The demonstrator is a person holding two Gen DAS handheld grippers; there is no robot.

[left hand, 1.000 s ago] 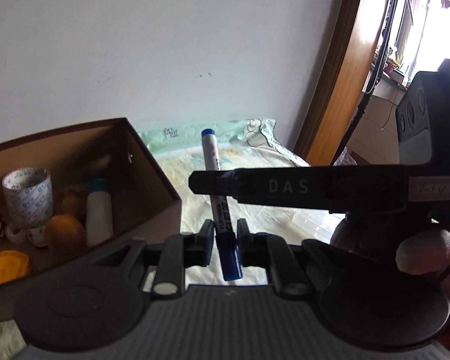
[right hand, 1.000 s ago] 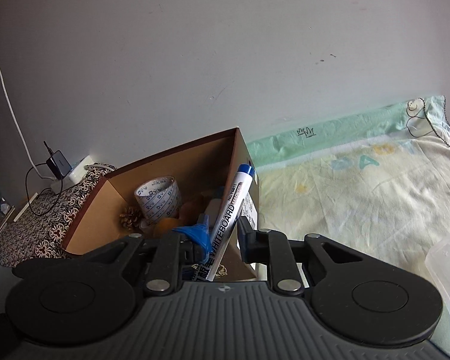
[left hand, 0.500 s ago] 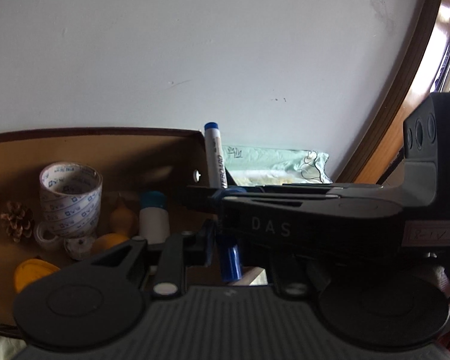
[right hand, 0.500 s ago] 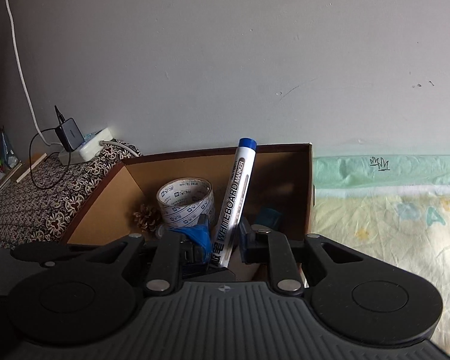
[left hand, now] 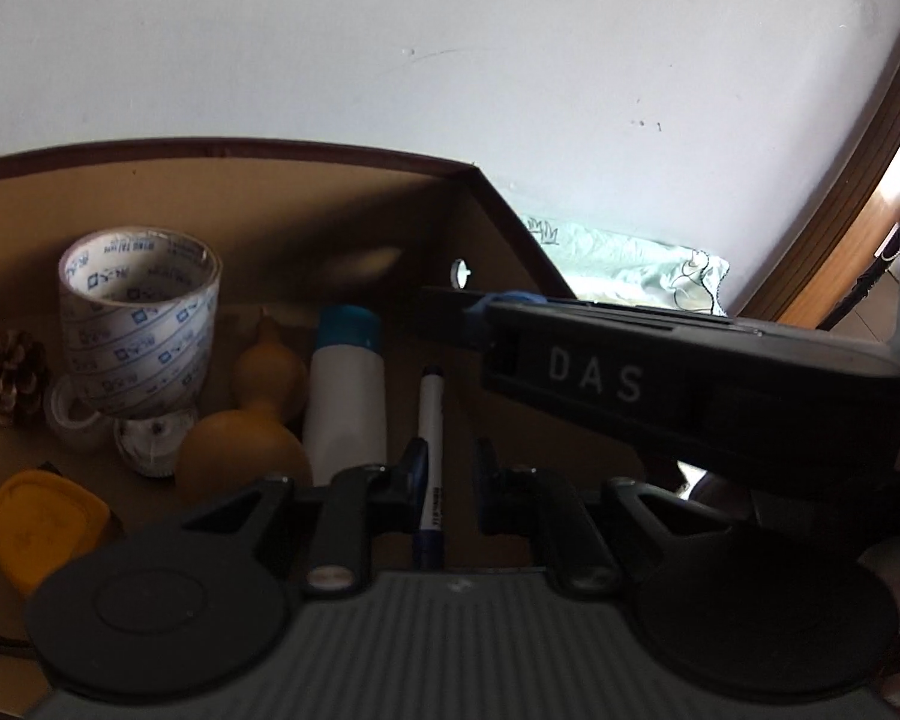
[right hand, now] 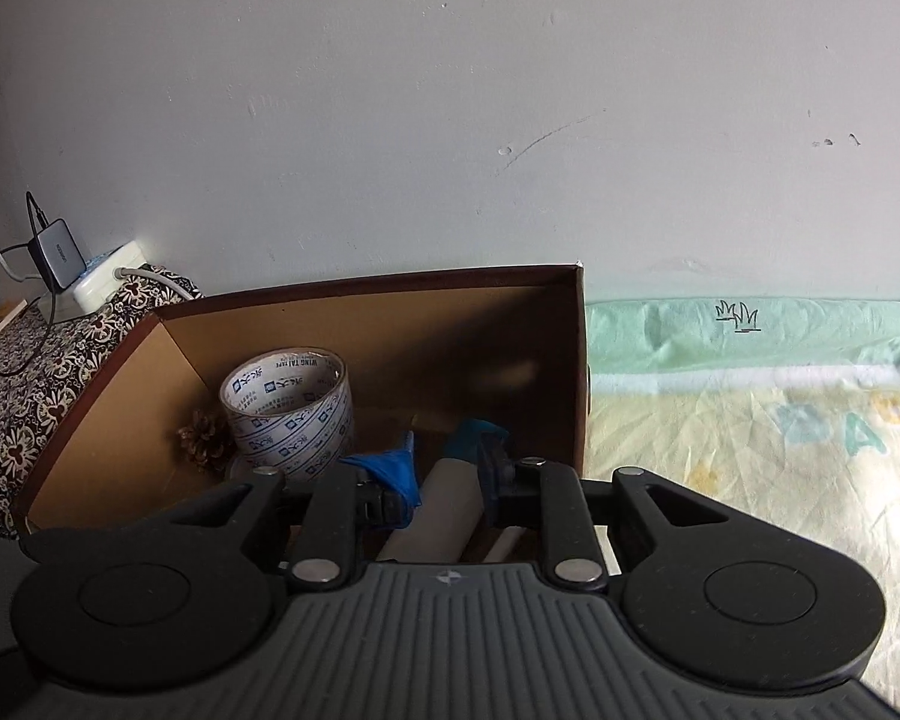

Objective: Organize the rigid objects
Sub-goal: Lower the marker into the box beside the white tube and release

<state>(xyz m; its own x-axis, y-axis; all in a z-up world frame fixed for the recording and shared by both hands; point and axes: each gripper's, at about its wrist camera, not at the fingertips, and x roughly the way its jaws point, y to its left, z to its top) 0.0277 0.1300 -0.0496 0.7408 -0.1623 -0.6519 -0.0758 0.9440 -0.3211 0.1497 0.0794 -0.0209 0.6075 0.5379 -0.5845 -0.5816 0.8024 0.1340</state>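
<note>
Findings at the cardboard box (left hand: 330,192):

1. We find the whiteboard marker (left hand: 431,420) lying on the box floor. In the left wrist view it runs from 12 to 6 o'clock and sits just beside the white bottle (left hand: 345,402), at the bottle's 3 o'clock.
2. The left gripper (left hand: 450,474) hangs over the near edge of the box. Its jaws are drawn close with only a narrow slot between them. The marker shows through that slot, lower down, and we see no pad pressing on it.
3. The right gripper (right hand: 447,480) reaches over the box from 3 o'clock. Its jaws have just been opening and nothing sits between them. The bottle shows beyond the gap.
4. Other contents:
   - The tape roll (left hand: 138,324) stands at 10 o'clock of the bottle.
   - The pine cone (left hand: 9,375) is at the roll's 9 o'clock.
   - The gourd (left hand: 246,450) touches the bottle at its 9 o'clock.
   - The yellow lid (left hand: 42,528) lies at 8 o'clock of the gourd.
5. The box stands on a patterned bed sheet (right hand: 750,480).
</note>
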